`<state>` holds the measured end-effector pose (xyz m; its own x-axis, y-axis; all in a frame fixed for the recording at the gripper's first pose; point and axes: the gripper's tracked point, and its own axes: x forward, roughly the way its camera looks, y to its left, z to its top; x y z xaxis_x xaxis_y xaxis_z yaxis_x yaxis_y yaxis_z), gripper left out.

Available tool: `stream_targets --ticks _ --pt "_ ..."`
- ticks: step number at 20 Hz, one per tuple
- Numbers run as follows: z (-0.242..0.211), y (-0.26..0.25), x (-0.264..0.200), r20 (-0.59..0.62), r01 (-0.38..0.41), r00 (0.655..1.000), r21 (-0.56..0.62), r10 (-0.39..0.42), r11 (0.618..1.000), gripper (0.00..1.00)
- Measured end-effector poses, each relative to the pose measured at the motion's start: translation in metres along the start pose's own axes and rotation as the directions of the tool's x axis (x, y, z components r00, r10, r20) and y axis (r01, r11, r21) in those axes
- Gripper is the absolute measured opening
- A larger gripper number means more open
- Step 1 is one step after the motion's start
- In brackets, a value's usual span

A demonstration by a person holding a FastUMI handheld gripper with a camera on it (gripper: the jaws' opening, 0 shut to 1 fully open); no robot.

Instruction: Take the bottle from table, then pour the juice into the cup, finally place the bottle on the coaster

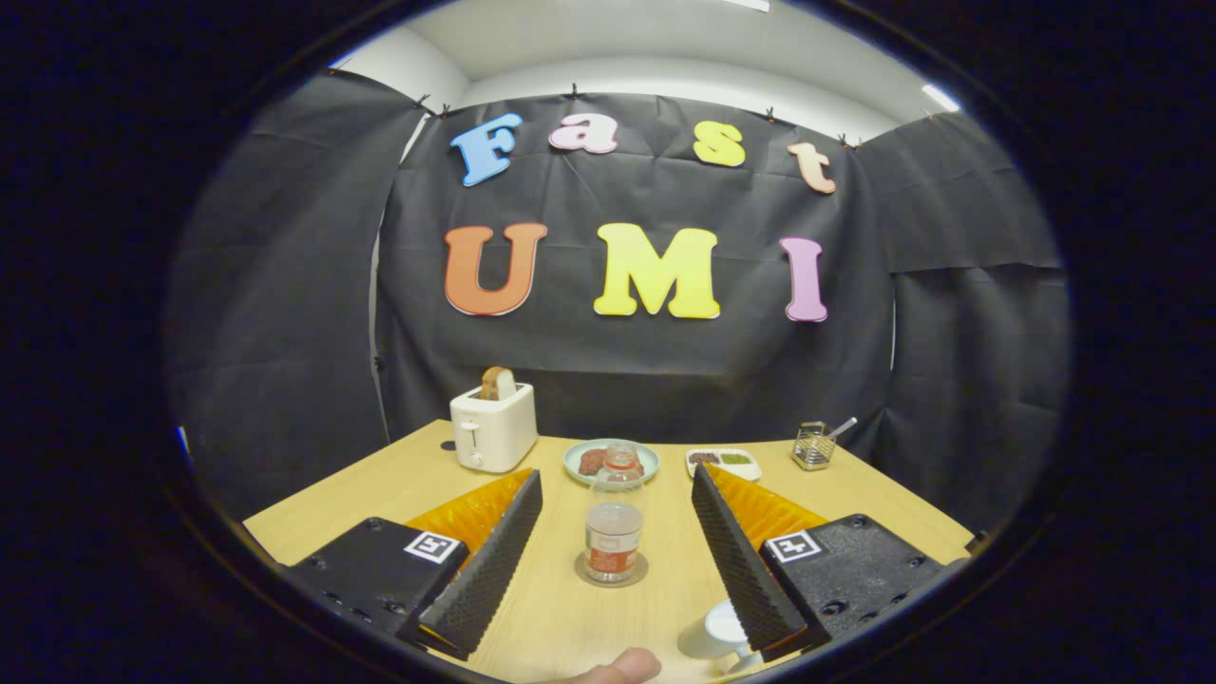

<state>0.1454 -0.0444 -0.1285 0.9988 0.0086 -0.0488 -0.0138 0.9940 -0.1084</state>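
bottle (pixel 614 525) upright on coaster (pixel 611 573), between the 2 fingers but clear of both; gripper (pixel 617 518) jaws released wide, holding nothing; cup (pixel 717 632) just beside right finger; looks like placement done; best to back straight out, avoid clipping bottle or cup; plate (pixel 611 461), toaster (pixel 493 427) beyond

We count one bottle (pixel 614 518) on one coaster (pixel 611 573), one cup (pixel 714 634), one toaster (pixel 493 427) and one slice of bread (pixel 498 383). We also see one round plate (pixel 611 461), one small tray (pixel 724 464), one wire holder (pixel 813 446), and two fingers (pixel 486 560) spread apart.
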Motion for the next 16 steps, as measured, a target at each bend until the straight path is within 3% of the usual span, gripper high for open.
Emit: stream_targets --ticks 2,4,8,16 --pt "0.016 -0.006 -0.011 0.013 0.039 0.999 -0.035 -0.039 0.999 1.0" --pt "0.034 -0.006 -0.018 0.047 0.042 0.998 0.001 -0.042 0.999 1.0" --pt "0.049 0.001 -0.034 0.012 -0.021 1.0 0.115 0.02 0.993 1.0" --pt "0.086 0.001 -0.09 0.019 -0.041 0.999 0.129 0.039 0.991 1.0"
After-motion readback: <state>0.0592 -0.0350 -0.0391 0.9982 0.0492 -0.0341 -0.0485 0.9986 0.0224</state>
